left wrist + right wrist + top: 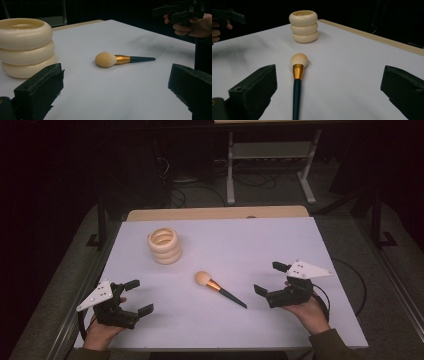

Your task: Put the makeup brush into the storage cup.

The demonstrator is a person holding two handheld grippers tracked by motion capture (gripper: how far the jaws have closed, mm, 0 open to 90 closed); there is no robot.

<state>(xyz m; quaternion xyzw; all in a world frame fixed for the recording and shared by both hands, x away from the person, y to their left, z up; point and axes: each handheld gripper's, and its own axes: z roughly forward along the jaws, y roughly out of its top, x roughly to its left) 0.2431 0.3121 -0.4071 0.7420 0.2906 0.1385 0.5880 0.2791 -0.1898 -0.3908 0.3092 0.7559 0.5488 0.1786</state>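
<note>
A makeup brush (219,289) with a tan head, gold ferrule and dark handle lies flat on the white table (220,245), head pointing toward the far left. A cream holder shaped like three stacked rings (165,246) stands upright behind it. My left gripper (138,296) rests open at the near left, empty. My right gripper (270,278) is open at the near right, just past the handle's tip, empty. The brush (120,59) lies ahead of the left jaws, with the ringed holder (25,47) to their left. The brush (298,75) runs up between the right jaws toward the ringed holder (303,26).
A wooden strip (215,213) borders the table's far edge. Beyond it stand a white metal frame (270,165) and cables on a dark floor. A metal rail (395,280) runs along the right side.
</note>
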